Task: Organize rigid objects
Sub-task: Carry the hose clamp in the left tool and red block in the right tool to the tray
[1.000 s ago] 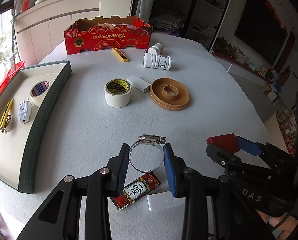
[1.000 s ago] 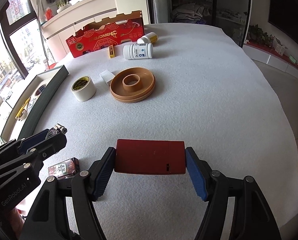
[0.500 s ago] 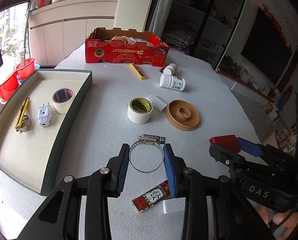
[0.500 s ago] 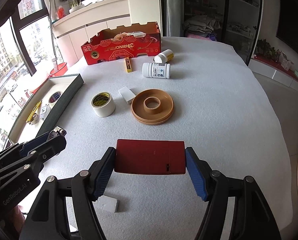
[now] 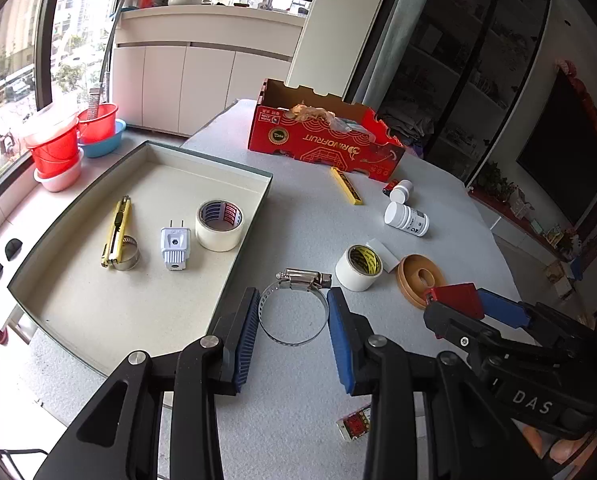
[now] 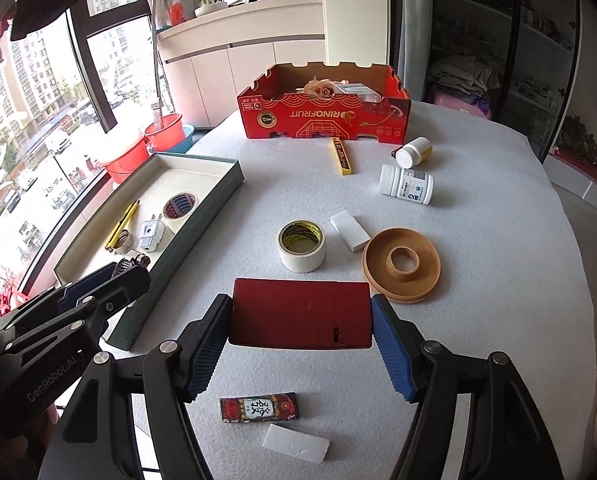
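— Left tongs (image 5: 292, 320): what are they carrying?
— They grip a metal hose clamp (image 5: 292, 308) by its sides, its screw housing at 12 o'clock, lifted above the grey bench (image 5: 298, 216) just beside the tray's (image 5: 258, 216) near wall.
— And the right tongs (image 6: 301, 338)?
— Closed on a dark red box (image 6: 300, 314), held flat between the blue pads (image 6: 390, 350), also clear of the bench.
— What lies in the tray?
— A yellow utility knife (image 5: 116, 230) touching a second small clamp (image 5: 125, 254), a white plug adapter (image 5: 174, 248) and a roll of tape with striped core (image 5: 219, 225). In the left wrist view, the tray sits at 10 o'clock from the held clamp.
— What sits loose on the bench?
— From the right wrist view: a white tape roll (image 6: 301, 245) at 12 o'clock of the red box, a white block (image 6: 349, 230) and a tan spool (image 6: 401, 264) at 1 o'clock, two white bottles (image 6: 405, 184) lying farther out, and a yellow bar (image 6: 341, 156) near the red carton (image 6: 322, 120). Below the tongs, at 6 o'clock, lie a printed red tile pack (image 6: 259, 407) and a white slab (image 6: 295, 442), near each other.
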The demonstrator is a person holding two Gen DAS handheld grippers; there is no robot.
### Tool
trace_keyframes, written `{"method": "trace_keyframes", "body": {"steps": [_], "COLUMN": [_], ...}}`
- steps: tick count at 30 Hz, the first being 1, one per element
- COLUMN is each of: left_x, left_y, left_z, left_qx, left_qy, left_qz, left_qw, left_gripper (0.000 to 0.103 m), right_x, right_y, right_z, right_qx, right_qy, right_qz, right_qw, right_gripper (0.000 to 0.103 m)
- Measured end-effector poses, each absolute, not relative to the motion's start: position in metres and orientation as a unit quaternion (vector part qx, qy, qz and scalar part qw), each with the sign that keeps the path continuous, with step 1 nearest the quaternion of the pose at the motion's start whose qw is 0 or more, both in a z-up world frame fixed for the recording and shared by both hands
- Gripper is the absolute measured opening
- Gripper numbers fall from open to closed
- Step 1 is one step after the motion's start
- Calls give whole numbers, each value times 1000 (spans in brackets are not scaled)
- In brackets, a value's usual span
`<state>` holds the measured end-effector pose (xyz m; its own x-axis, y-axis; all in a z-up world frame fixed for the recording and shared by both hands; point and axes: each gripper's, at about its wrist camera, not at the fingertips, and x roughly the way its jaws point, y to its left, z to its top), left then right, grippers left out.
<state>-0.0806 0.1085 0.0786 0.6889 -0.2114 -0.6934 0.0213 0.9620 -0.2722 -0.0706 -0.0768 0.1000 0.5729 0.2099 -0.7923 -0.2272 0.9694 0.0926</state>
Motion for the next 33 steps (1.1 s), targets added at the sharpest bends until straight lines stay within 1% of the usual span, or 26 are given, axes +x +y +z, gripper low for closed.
{"method": "trace_keyframes", "body": {"steps": [14, 21, 33], "left_x": [-81, -79, -72], "left_y": [195, 215, 227], "left_z": [73, 66, 58], "left_qx": [-158, -161, -159], "left_qy": [378, 380, 388], "left_qz": [43, 69, 87], "left_qw": [911, 908, 904], "left_gripper": [37, 37, 37], "right_x": [-46, -37, -23], "right_y": [3, 34, 66], "right_z": [103, 105, 98], "right_qx": [-48, -63, -74], "right_qy": [443, 440, 450], "right_qz": [202, 231, 255], "right_qw": [872, 865, 853], "right_gripper": [70, 70, 70]}}
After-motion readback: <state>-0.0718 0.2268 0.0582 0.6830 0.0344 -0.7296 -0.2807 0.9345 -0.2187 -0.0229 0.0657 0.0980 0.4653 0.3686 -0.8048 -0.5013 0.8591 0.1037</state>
